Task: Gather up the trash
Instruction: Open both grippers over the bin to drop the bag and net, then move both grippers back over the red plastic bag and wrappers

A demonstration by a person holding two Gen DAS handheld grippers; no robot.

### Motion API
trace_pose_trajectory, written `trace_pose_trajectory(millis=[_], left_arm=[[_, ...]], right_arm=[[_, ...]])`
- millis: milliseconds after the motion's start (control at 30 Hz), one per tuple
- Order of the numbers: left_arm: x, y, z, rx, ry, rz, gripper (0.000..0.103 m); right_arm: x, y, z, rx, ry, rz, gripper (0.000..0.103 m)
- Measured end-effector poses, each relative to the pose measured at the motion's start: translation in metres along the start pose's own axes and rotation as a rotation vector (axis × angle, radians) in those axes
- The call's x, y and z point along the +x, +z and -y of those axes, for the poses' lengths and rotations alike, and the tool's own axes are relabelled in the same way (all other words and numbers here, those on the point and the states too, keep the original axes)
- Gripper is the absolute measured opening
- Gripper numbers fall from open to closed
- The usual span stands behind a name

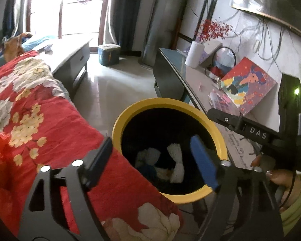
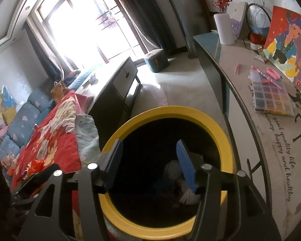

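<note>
A yellow-rimmed bin [image 1: 220, 138] with a dark inside stands between a red floral quilt and a long table. At its bottom lie crumpled white tissues [image 1: 177, 160] and something blue. My left gripper [image 1: 150, 159] hangs open over the bin's mouth, with nothing between its blue-padded fingers [image 1: 203, 160]. In the right wrist view the same bin [image 2: 224, 138] fills the lower middle. My right gripper [image 2: 149, 167] is open above it and empty. White paper [image 2: 171, 168] shows dimly deep inside, partly hidden by the right finger.
A red floral quilt [image 1: 40, 110] on a sofa lies left of the bin. On the right runs a long table [image 2: 271, 140] with a bead box [image 2: 271, 94], a painting [image 2: 289, 42] and a white vase [image 2: 224, 28]. A hand [image 1: 287, 182] holds the right gripper's handle.
</note>
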State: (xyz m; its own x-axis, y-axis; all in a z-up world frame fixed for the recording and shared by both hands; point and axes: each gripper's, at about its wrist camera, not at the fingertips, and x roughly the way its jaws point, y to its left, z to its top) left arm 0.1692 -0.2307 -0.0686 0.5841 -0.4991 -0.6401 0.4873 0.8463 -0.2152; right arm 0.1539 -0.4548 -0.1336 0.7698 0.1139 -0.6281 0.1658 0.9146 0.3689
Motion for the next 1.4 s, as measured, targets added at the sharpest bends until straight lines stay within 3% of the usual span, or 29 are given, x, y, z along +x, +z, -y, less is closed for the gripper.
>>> trace_pose_trajectory(millis=[67,100,467,1400], left_arm=[[-0.004,0.001,-0.002,-0.017,0.005,0.007,0.091],[-0.007,0.001,-0.004,-0.027,0.009,0.014,0.092],[-0.038,-0.001,-0.013,-0.041,0.064,0.069,0.092],[-0.119,-0.011,-0.052,-0.114,0.173,0.223,0.092]], right_arm=[[-0.002,0.000,-0.003,-0.012,-0.007,0.012,0.060],[-0.003,0.000,-0.005,-0.017,-0.008,0.015,0.061],[-0.014,0.000,-0.030,-0.075,-0.011,0.067,0.075],[-0.034,-0.013,-0.108,-0.217,0.088,0.094,0.082]])
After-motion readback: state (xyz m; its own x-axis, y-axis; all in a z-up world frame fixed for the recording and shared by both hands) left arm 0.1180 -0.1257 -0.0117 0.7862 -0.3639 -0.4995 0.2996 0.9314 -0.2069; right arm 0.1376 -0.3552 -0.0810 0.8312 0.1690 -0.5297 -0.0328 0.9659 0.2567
